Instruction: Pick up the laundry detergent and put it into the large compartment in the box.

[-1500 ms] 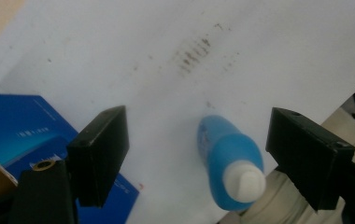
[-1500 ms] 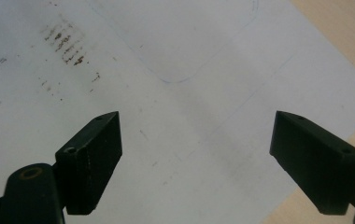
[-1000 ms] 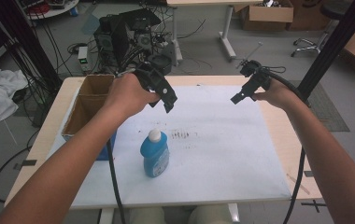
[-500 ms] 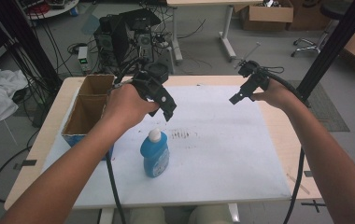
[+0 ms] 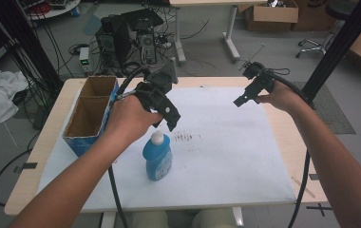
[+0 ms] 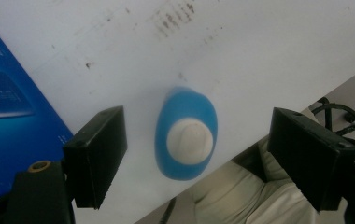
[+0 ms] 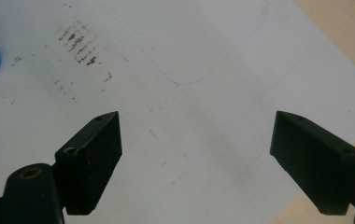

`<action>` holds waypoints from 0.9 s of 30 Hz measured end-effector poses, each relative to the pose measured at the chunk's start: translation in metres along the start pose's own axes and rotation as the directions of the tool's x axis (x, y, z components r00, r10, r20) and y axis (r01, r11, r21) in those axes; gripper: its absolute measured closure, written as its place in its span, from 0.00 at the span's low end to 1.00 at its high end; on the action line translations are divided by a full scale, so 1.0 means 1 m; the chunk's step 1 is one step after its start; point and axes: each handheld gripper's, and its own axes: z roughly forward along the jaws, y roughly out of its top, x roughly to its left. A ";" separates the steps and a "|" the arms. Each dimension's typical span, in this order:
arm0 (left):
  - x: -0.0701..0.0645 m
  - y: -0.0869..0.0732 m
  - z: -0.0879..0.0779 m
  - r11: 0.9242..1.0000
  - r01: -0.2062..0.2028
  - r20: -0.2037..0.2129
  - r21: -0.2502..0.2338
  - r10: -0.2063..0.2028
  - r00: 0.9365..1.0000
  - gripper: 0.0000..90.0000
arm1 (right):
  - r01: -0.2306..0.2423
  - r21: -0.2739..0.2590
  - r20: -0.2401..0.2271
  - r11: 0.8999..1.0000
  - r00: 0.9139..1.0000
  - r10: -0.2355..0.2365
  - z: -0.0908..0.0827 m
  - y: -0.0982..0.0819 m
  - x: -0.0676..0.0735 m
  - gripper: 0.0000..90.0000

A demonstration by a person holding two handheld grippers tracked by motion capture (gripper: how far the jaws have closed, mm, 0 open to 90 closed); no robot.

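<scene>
- Cardboard box point(image 5: 90, 114), blue-sided and open-topped, sits at the bench's point(image 5: 245, 166) left edge; both compartments appear empty.
- Left gripper point(image 5: 171, 118) hangs above the blue bottle point(image 5: 157, 156); its jaws have just been opening and stand wide, the white cap point(image 6: 189, 140) centred below them, untouched.
- Bottle stands upright near the front edge, just right of the box. Grasp and transfer are judged outstanding.
- Right gripper point(image 5: 241, 100) hovers over bare white sheet, jaws wide, empty.
</scene>
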 end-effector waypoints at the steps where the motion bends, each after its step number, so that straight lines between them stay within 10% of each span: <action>1: 0.000 -0.003 0.002 1.000 0.006 0.004 -0.004 -0.006 1.000 0.23 | 0.004 0.000 -0.001 1.000 1.000 -0.004 0.000 0.000 0.000 0.18; 27: 0.002 -0.020 0.037 0.999 0.022 -0.010 0.032 -0.022 1.000 0.23 | 0.011 0.005 -0.005 1.000 1.000 -0.011 0.006 0.001 0.002 0.18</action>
